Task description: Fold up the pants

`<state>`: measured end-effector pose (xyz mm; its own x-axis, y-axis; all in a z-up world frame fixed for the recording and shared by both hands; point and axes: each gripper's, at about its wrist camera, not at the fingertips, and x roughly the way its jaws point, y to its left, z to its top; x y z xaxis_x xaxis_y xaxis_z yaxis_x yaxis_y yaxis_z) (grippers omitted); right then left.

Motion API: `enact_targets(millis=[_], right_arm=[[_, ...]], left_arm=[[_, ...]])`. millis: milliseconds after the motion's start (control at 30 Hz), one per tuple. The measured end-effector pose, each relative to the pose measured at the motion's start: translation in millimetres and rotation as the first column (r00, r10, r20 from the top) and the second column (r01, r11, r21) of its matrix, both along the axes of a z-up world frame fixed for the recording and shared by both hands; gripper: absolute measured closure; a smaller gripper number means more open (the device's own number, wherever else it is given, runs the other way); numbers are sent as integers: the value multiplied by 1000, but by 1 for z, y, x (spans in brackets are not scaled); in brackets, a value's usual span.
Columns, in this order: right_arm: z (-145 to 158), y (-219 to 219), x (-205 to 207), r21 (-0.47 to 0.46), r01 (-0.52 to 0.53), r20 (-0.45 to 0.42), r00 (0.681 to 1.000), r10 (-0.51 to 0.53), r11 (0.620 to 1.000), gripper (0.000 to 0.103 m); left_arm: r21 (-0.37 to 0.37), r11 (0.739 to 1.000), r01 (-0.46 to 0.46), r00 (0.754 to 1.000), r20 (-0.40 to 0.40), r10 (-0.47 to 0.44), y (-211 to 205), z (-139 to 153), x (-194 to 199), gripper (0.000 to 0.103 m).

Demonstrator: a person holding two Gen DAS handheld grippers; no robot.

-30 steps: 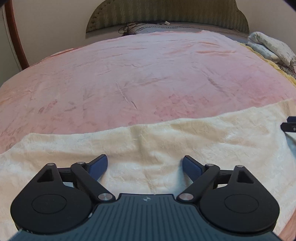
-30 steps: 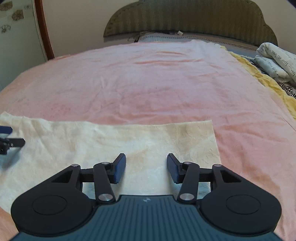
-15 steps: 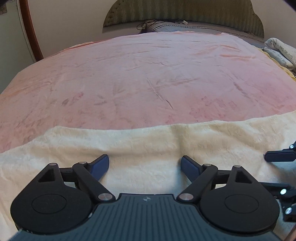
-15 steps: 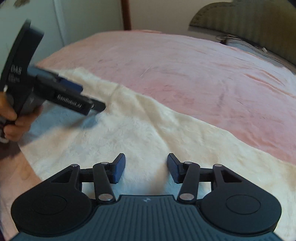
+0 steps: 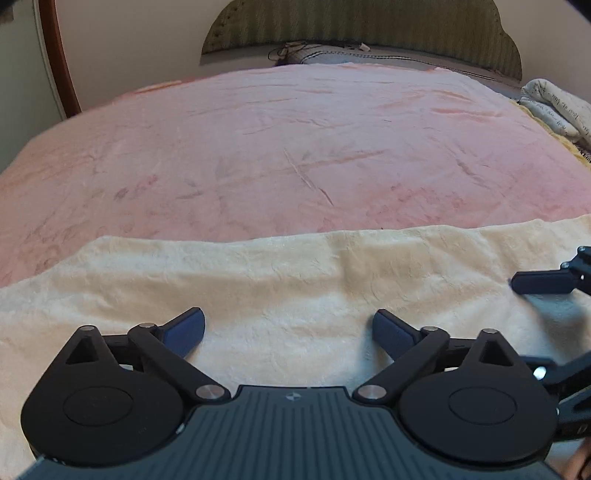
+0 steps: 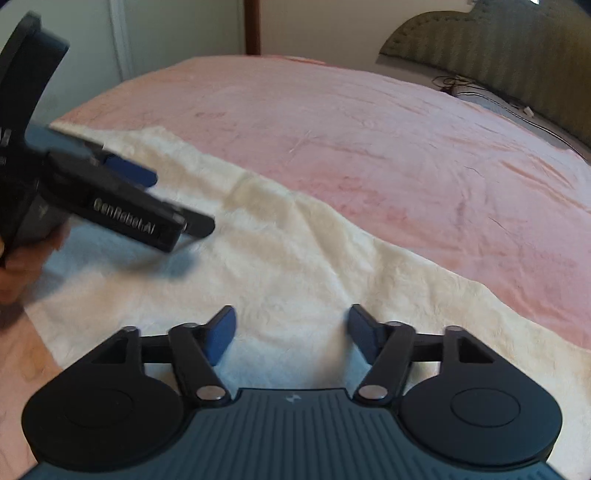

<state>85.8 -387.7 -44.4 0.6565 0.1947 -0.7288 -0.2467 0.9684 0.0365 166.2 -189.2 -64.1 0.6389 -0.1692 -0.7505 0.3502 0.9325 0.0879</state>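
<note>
Cream textured pants (image 5: 295, 280) lie flat in a long band across the near part of a pink bedspread (image 5: 295, 147). Low over the pants, my left gripper (image 5: 288, 321) has its jaws opening wide, with only flat cloth below the gap. My right gripper (image 6: 291, 314) hovers over the same pants (image 6: 295, 258); its jaws are opening too and hold nothing. One right finger (image 5: 539, 282) shows at the right edge of the left wrist view. In the right wrist view the left gripper's fingers (image 6: 199, 223) reach in from the left, held by a hand (image 6: 22, 266).
A green padded headboard (image 5: 369, 33) and a grey pillow (image 5: 351, 57) stand at the far end of the bed. Folded printed cloth (image 5: 554, 107) lies at the far right. A brown door frame (image 5: 55, 59) and pale wall stand on the left.
The right gripper has swung left along the pants and rolled, bringing the left gripper into its view. Its jaws stand wider than before. The left jaws have spread slightly.
</note>
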Motion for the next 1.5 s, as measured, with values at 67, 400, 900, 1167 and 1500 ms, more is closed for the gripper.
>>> enact_targets(millis=[67, 400, 900, 1167, 1500], right_arm=[[3, -14, 5, 73, 90, 17, 996, -92, 993, 25], [14, -106, -153, 452, 437, 71, 851, -520, 778, 23], [-39, -183, -190, 734, 505, -7, 674, -739, 454, 26], [-60, -221, -176, 773, 578, -100, 517, -850, 261, 81], [15, -133, -138, 325, 543, 302, 717, -629, 775, 87]], left_arm=[[-18, 1000, -6, 1000, -9, 6, 0, 6, -5, 10], [-26, 988, 155, 988, 18, -154, -30, -5, -50, 0], [-49, 988, 145, 987, 78, -141, -27, -13, -61, 0], [-110, 985, 135, 991, 12, -135, -20, 6, -52, 4], [-719, 694, -52, 911, -318, -261, 9, 20, -6, 3]])
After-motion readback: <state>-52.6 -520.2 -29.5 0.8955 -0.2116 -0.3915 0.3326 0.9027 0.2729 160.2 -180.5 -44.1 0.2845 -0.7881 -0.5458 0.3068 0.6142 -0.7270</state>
